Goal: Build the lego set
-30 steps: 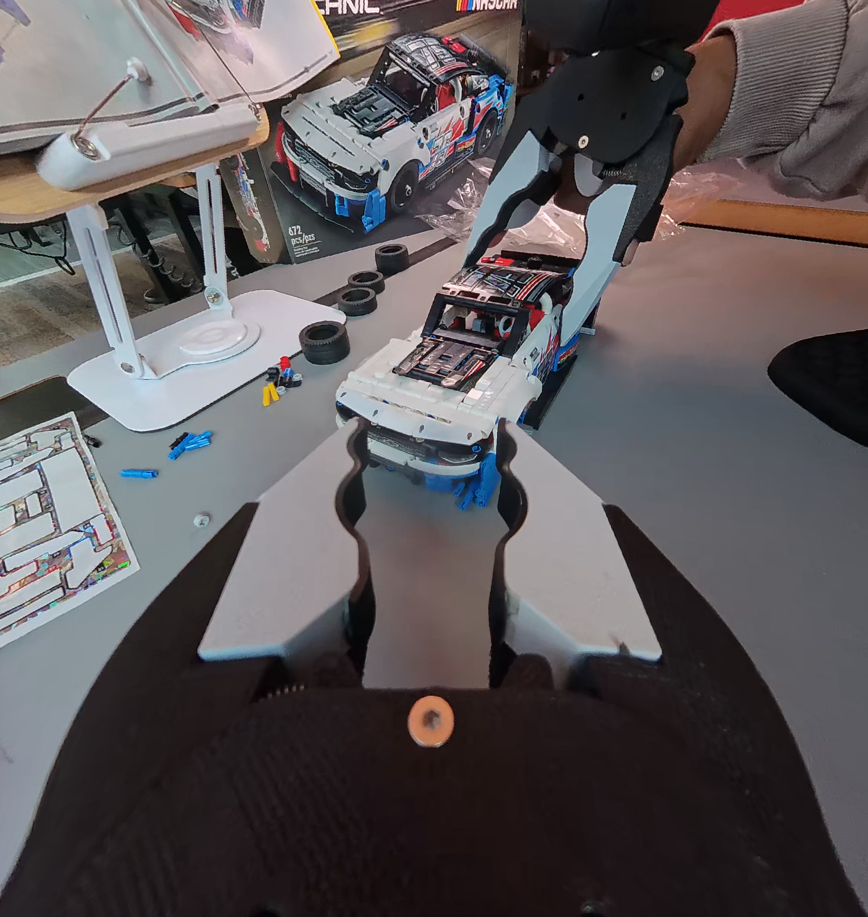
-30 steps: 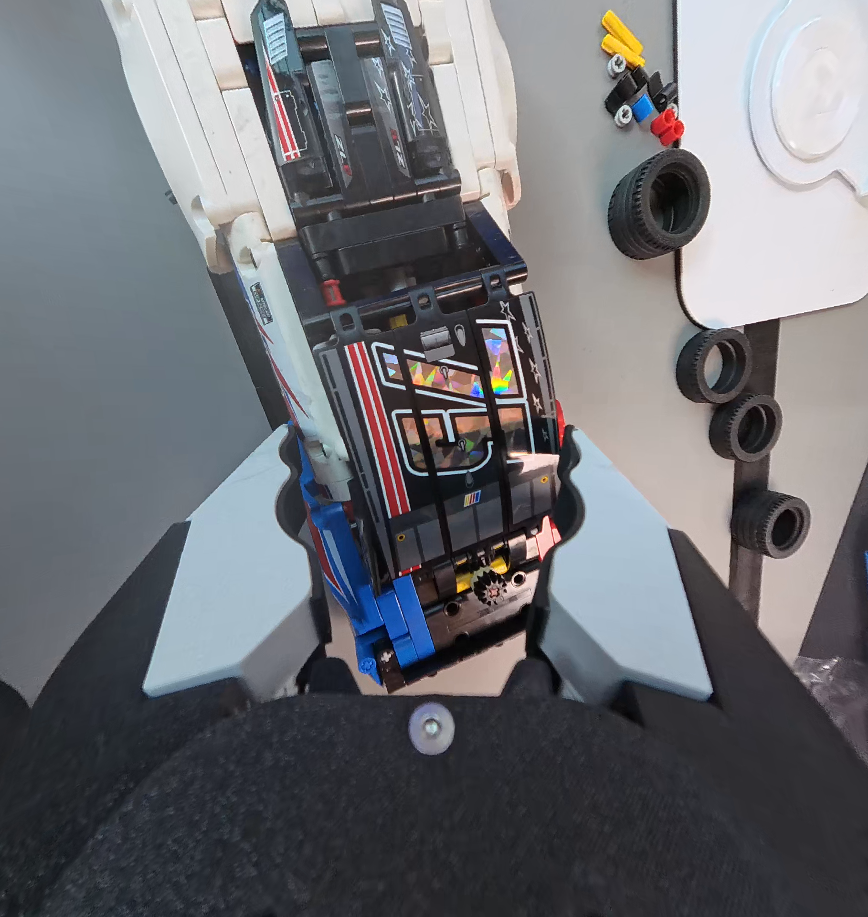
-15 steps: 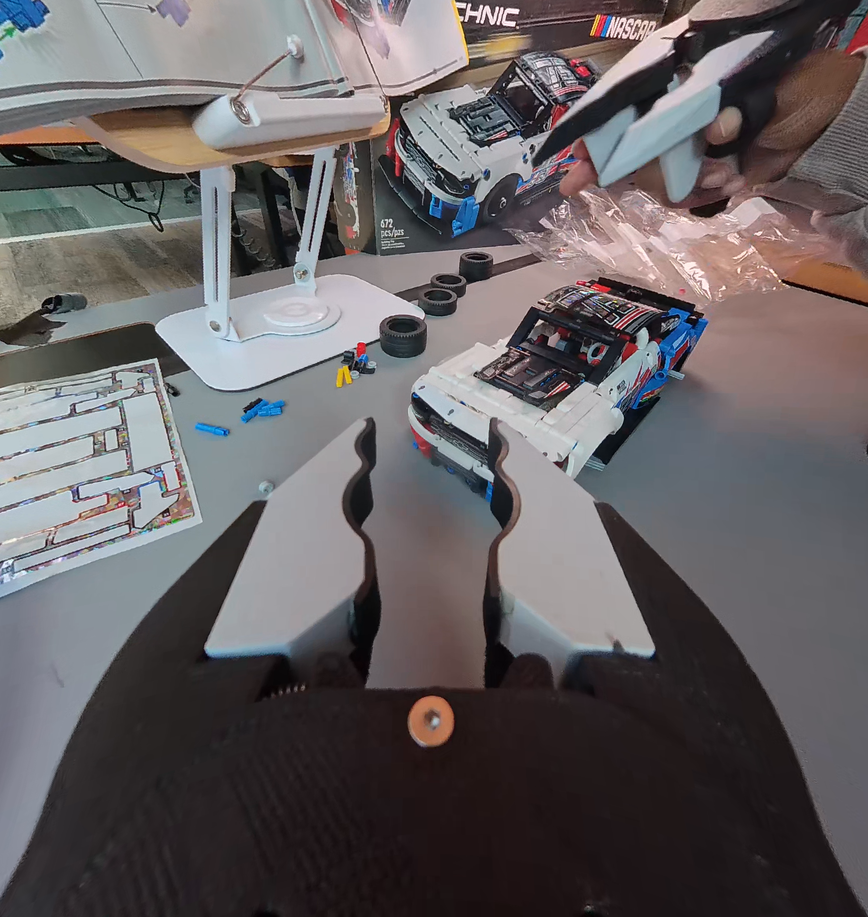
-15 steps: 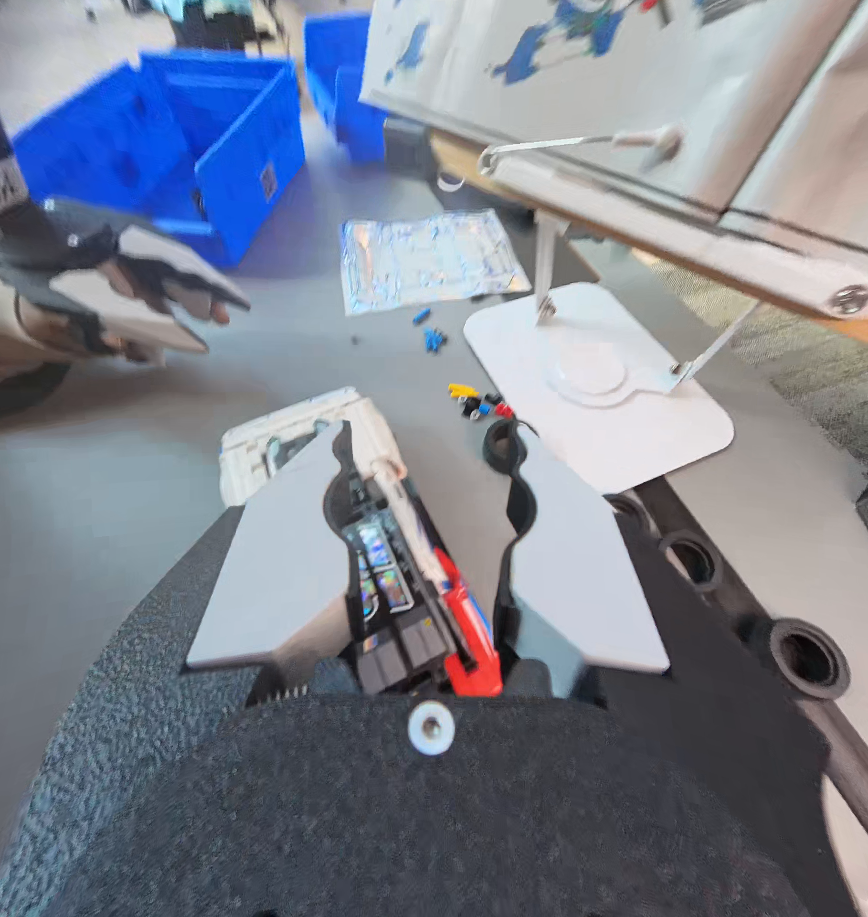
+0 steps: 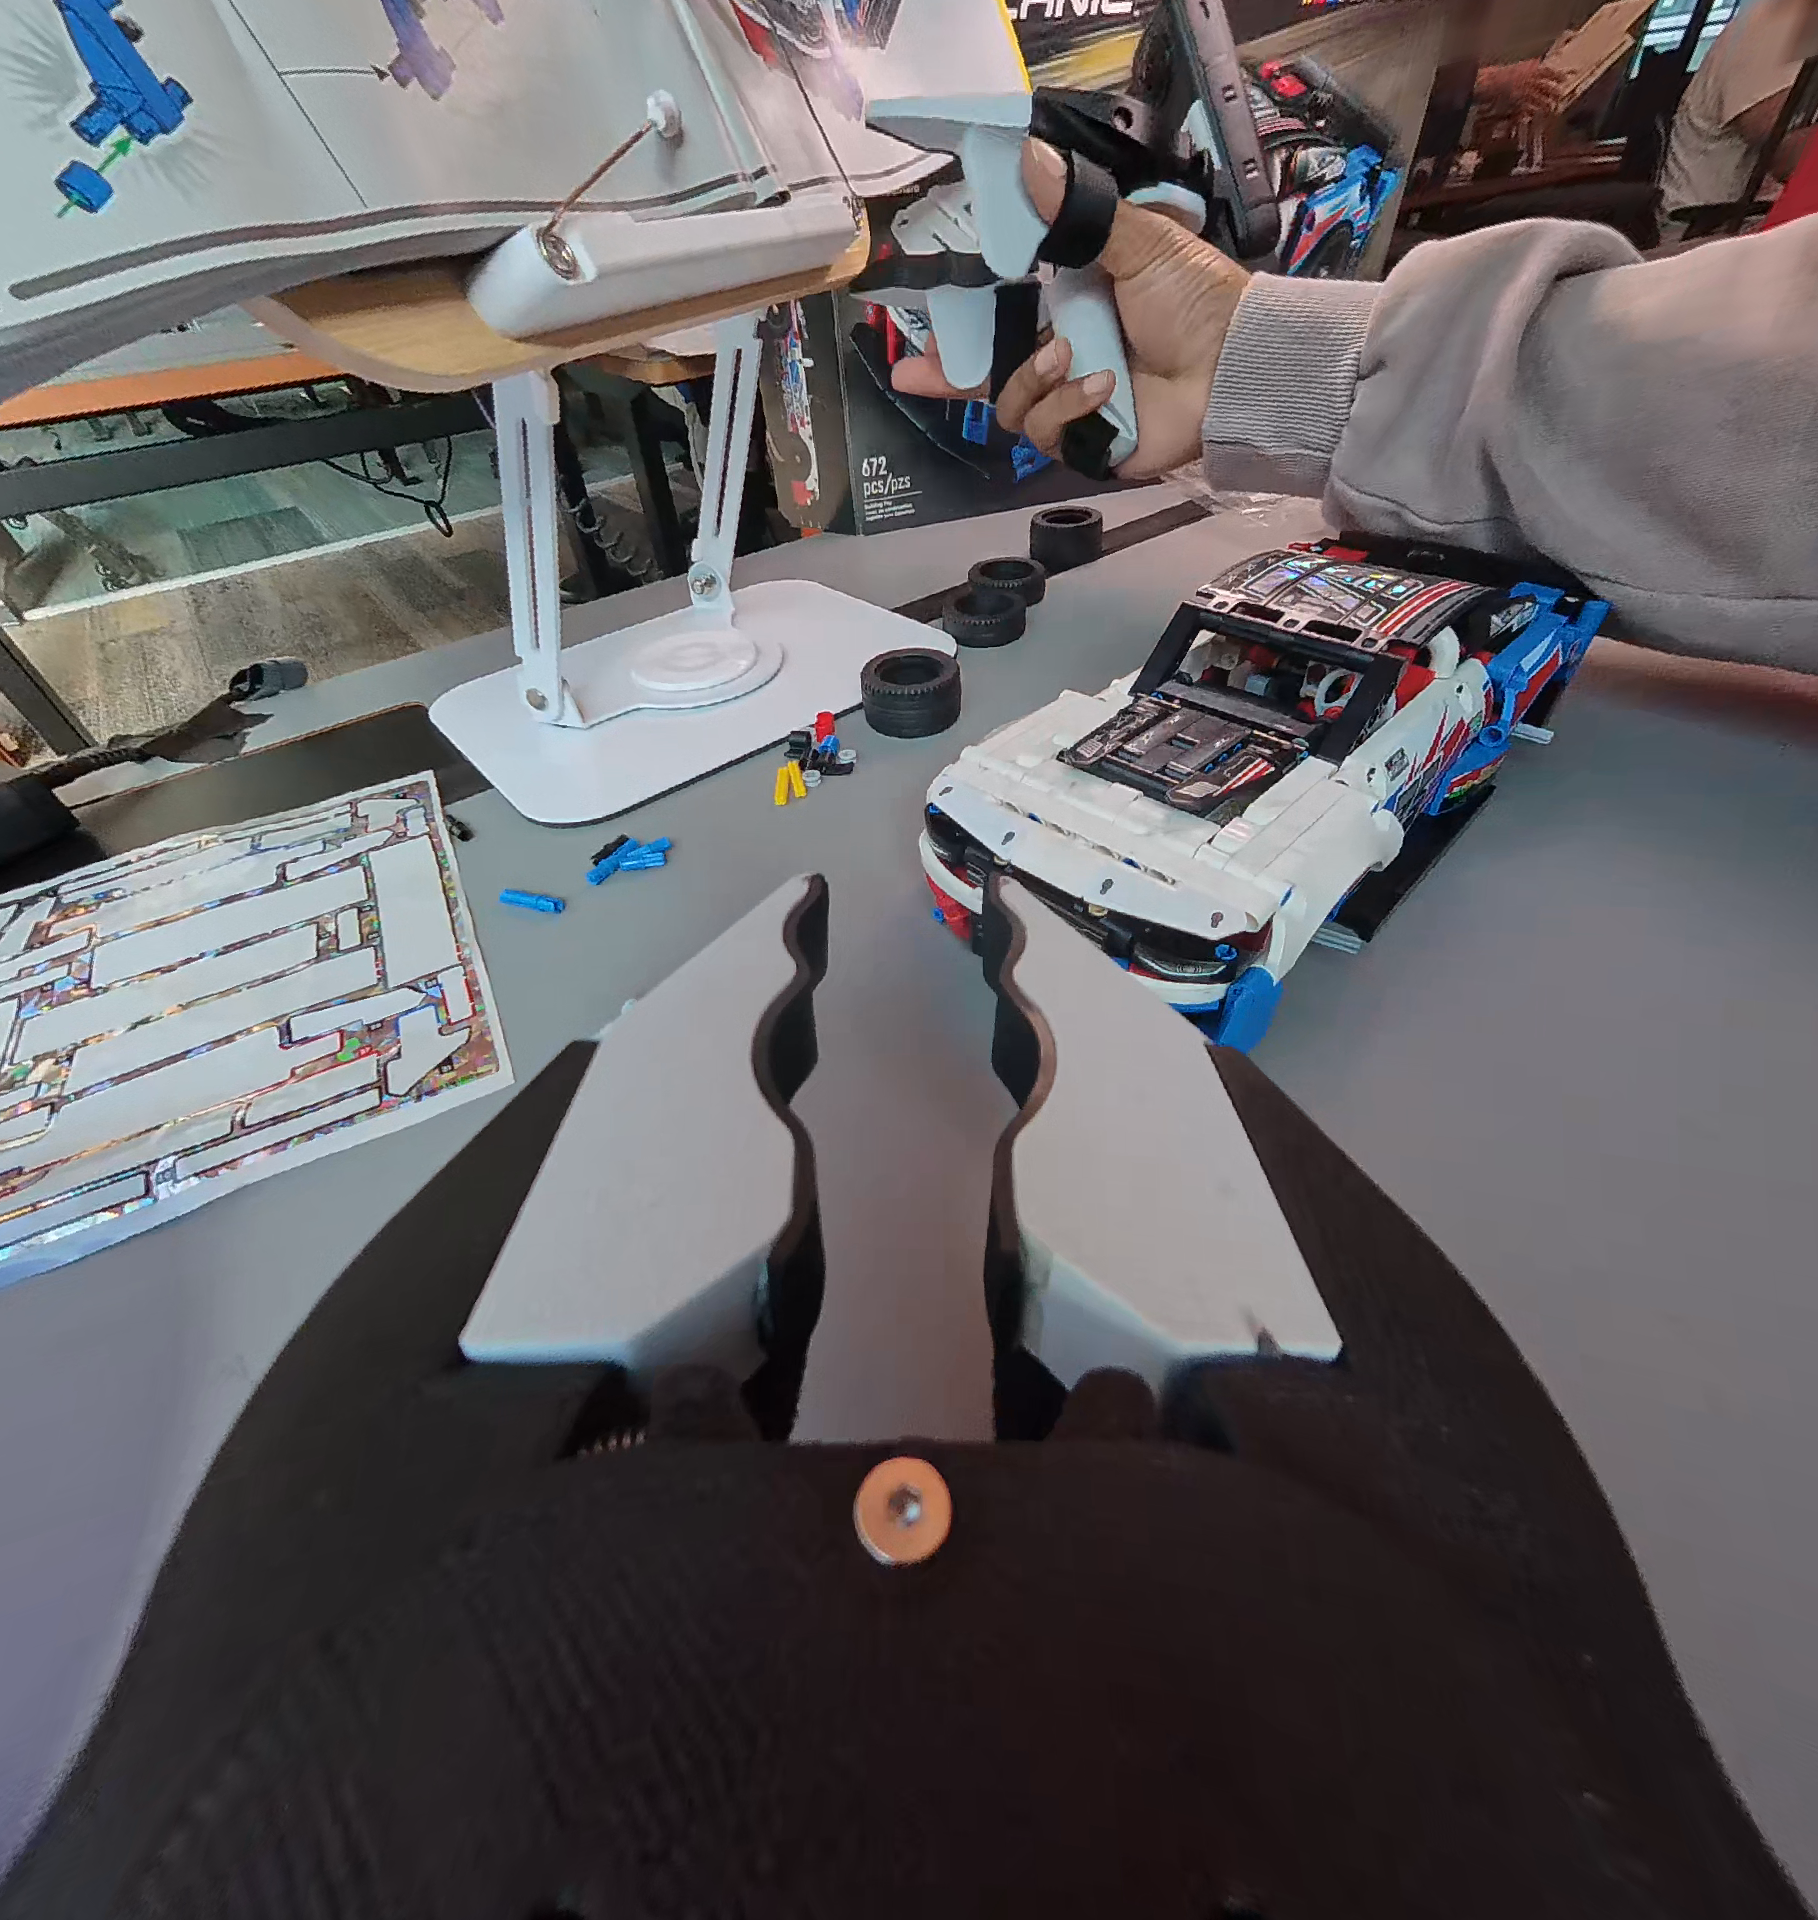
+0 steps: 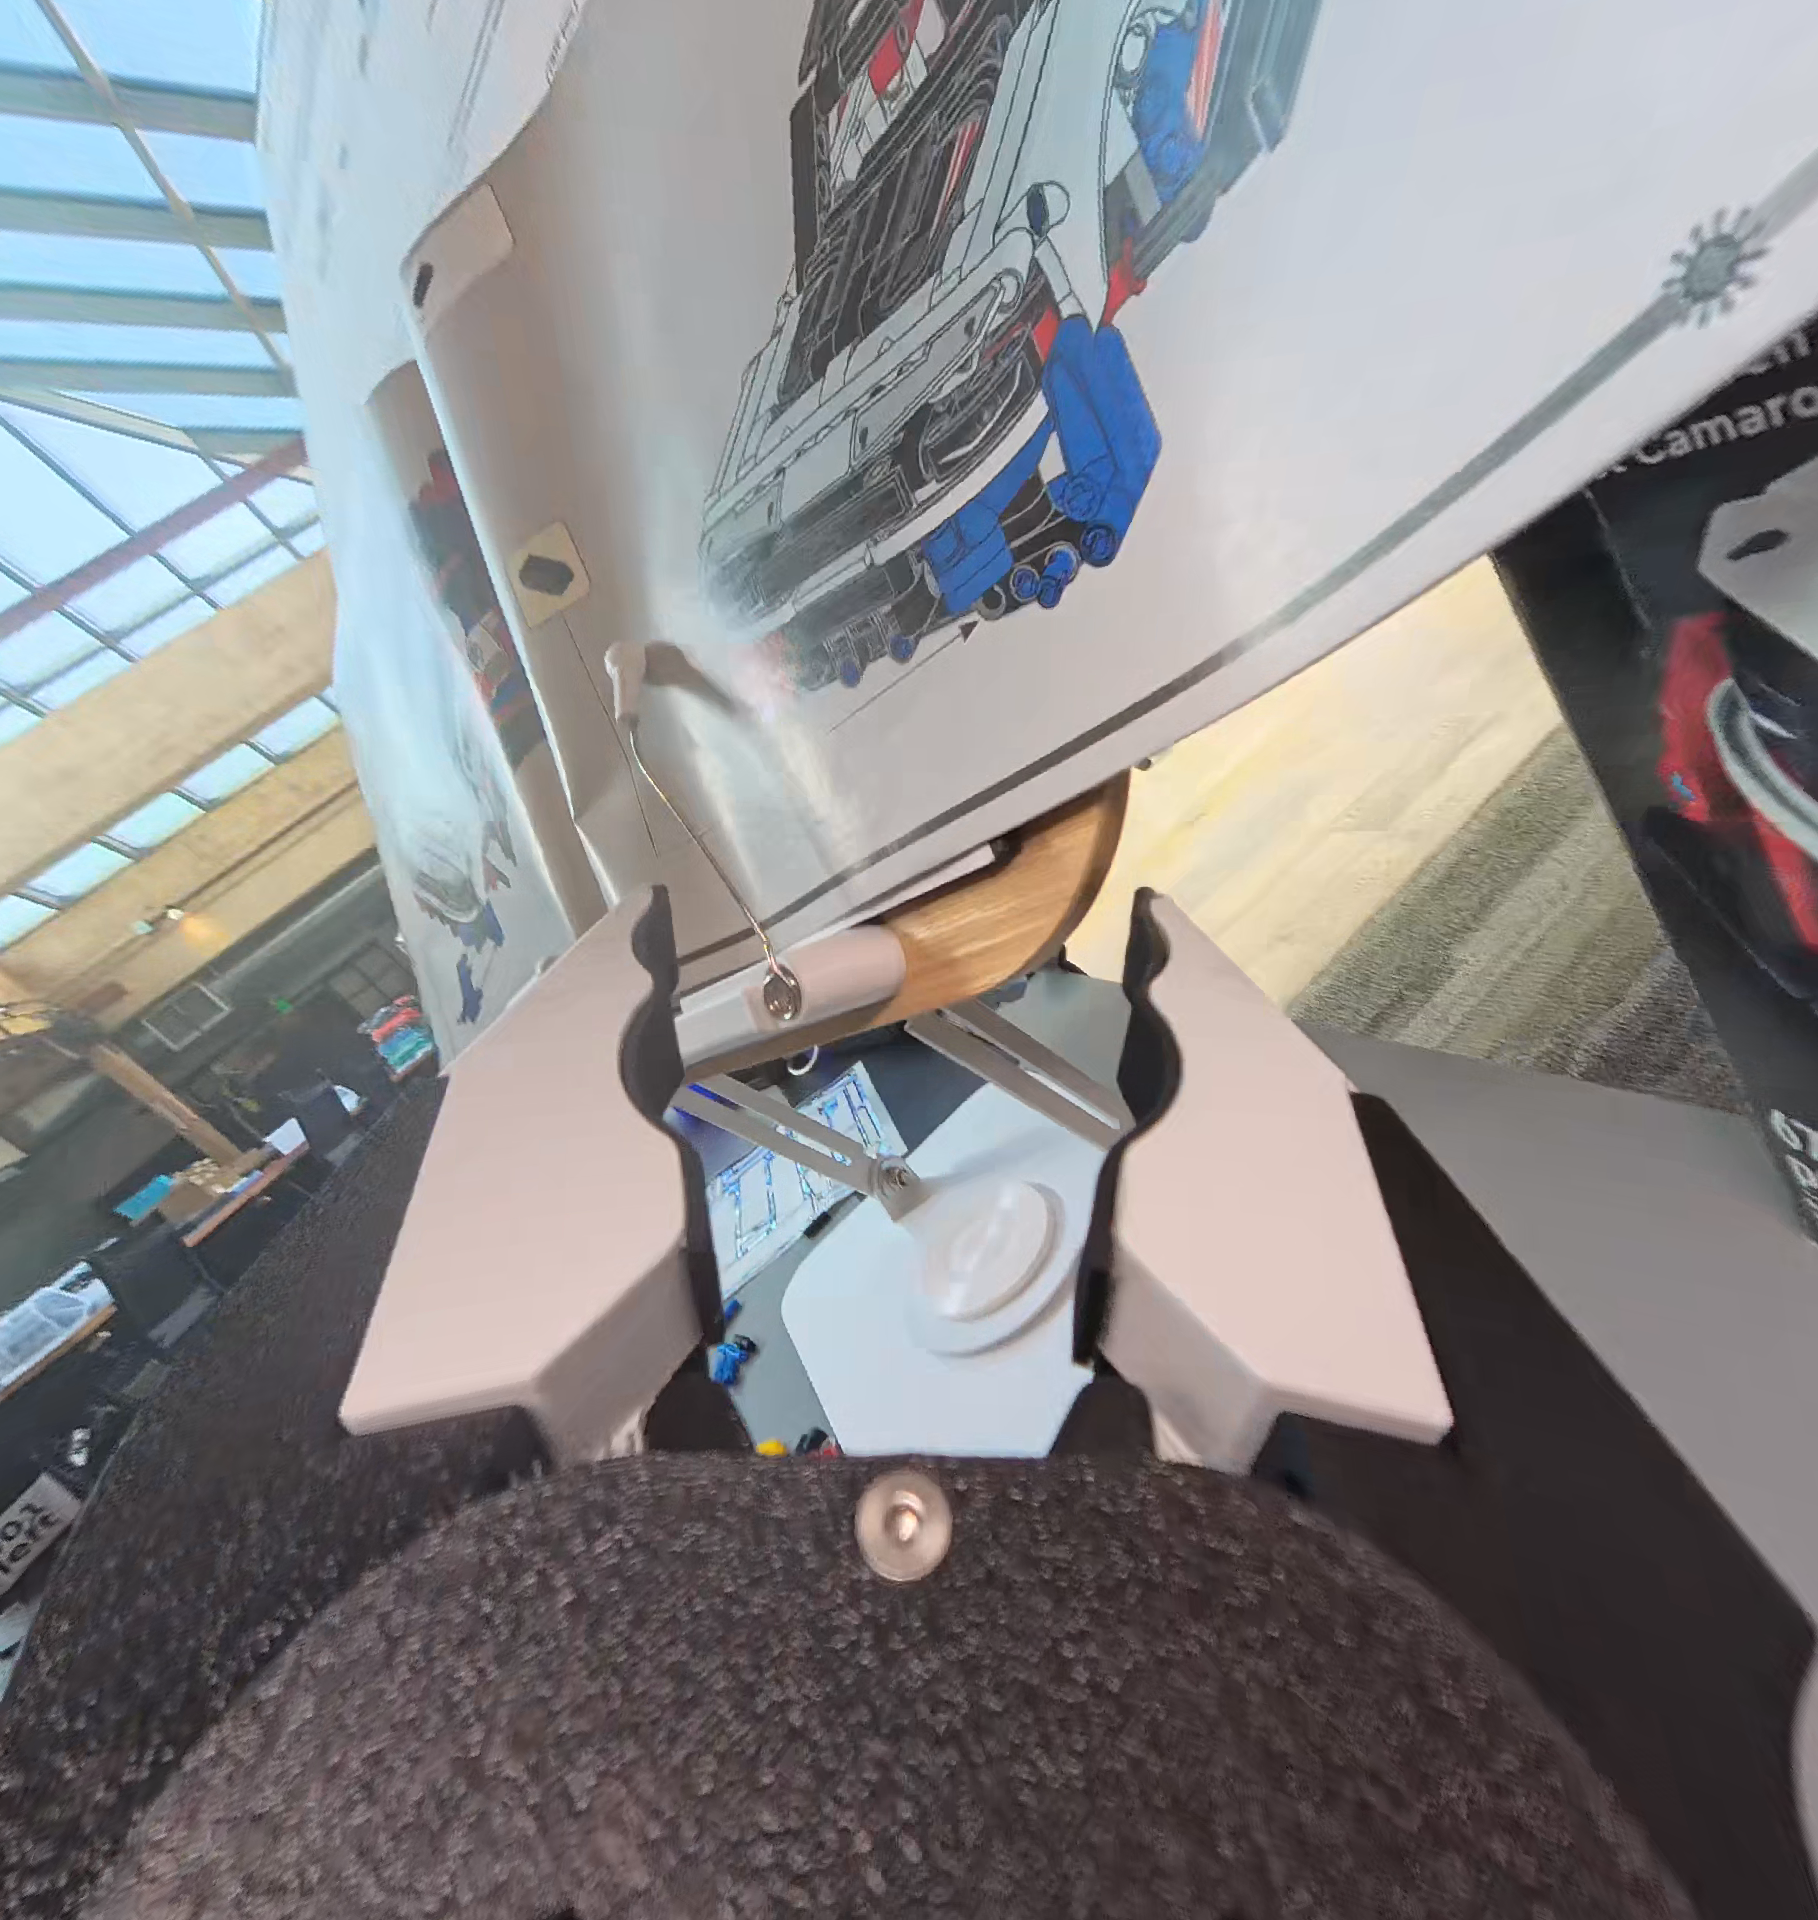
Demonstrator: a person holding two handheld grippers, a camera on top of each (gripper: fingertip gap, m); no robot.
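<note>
The lego car (image 5: 1227, 769), white with a black roof and blue and red trim, sits on the grey table (image 5: 1507, 1143) without wheels. My left gripper (image 5: 905, 909) is open and empty, low over the table just left of the car's nose. My right gripper (image 6: 900, 920) is open and empty, raised off the table and pointing at the lower right corner of the open instruction booklet (image 6: 988, 364). In the left wrist view it (image 5: 972, 239) hangs high beside the booklet (image 5: 365, 125). Several black tyres (image 5: 910, 691) lie near the stand.
The white book stand base (image 5: 697, 707) sits behind my left gripper. Small loose pieces (image 5: 817, 758) and blue pins (image 5: 630, 857) lie in front of it. A sticker sheet (image 5: 188, 997) lies at the left. The set's box (image 5: 884, 447) stands at the back. A grey sleeve (image 5: 1611, 436) reaches over the car's rear. The left gripper's tips are roughly 40 cm from the right gripper's.
My right gripper let go of the car's rear and rose up to the booklet. My left gripper drew back and left from the car's nose. The car stays on the table.
</note>
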